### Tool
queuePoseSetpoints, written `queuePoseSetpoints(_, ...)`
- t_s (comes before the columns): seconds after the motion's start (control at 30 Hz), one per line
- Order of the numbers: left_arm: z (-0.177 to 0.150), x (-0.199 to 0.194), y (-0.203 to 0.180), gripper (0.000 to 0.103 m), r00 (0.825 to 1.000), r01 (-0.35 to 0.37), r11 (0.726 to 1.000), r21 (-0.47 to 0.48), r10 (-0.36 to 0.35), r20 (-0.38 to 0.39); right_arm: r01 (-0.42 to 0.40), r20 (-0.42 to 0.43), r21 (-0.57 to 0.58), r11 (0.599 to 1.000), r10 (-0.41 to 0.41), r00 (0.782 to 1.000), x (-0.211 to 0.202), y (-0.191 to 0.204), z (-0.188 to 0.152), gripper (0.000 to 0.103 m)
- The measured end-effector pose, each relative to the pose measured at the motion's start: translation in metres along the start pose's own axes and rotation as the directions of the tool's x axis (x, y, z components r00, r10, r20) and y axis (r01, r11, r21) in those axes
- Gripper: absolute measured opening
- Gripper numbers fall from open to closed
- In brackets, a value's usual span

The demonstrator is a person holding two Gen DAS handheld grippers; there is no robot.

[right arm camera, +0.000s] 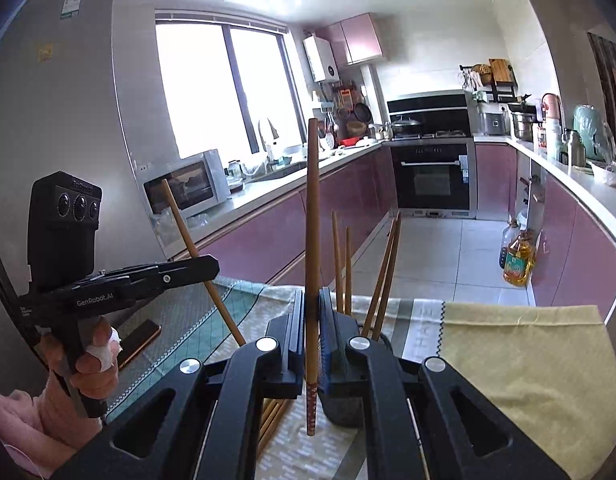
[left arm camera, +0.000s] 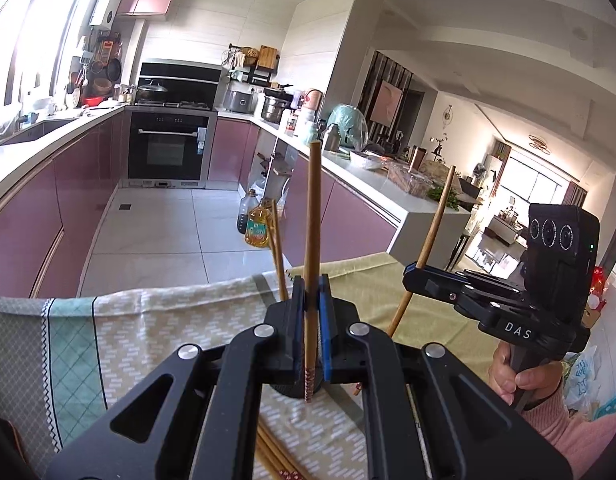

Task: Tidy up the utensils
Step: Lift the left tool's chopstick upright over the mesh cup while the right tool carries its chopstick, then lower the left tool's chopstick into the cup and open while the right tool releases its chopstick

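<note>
Where a patterned green-and-yellow cloth covered the worktop, pink glossy cabinets and pale floor tiles filled the kitchen behind. The left claw pinched one slim round wooden chopstick upright; the right claw clamped another. More sticks leaned in a dark holder between them, others lying flat on the cloth.

Home kitchen — built-in oven, pink cabinets, microwave.
</note>
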State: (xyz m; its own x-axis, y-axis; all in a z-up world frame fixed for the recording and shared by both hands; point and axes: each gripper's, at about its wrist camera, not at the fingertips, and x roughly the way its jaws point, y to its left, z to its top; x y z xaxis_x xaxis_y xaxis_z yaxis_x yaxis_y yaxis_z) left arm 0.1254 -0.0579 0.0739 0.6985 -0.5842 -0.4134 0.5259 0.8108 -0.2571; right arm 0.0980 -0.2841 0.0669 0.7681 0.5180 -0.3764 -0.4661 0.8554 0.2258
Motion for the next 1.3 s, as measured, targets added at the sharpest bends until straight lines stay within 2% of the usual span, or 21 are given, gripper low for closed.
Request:
queuePoseSetpoints(0.27,0.023,0.011,-0.015,0.007,0.999,0.012,1.0,0.024,-0.012,0.036,0.019,0.056,-0.006,1.0,-0.019,0.998,-0.002,-0.006,0.02,0.006)
queuePoseSetpoints(0.5,0.03,0.023,-0.021,0.007,0.999,-0.002,0.999,0.039,0.0,0.048,0.044,0.055,0.014,0.999,-0.045,0.998,0.011,-0.016,0.018,0.006)
queuePoseSetpoints(0.63,0.023,0.04,-0.025,0.007,0.999,-0.032,0.996,0.083,0.033,-0.009,0.046,0.015,0.024,0.999,-0.047,0.999,0.027,-0.021,0.011,0.006)
queuePoseSetpoints(0.9,-0.001,0.075,-0.026,0.007,0.989,-0.005,0.99,0.139,0.026,-0.148,0.045,-0.091,0.039,0.998,-0.041,0.995,0.058,-0.025,-0.007,0.006)
queuePoseSetpoints(1.13,-0.011,0.097,-0.008,0.007,0.973,0.008,0.993,0.118,0.019,-0.229,0.059,-0.184,0.057,0.997,-0.048,0.982,0.077,-0.031,-0.017,0.006)
queuePoseSetpoints(1.3,-0.012,0.108,0.0,0.007,0.968,0.009,0.995,0.095,0.016,-0.251,0.071,-0.209,0.069,0.995,-0.055,0.976,0.085,-0.034,-0.018,0.006)
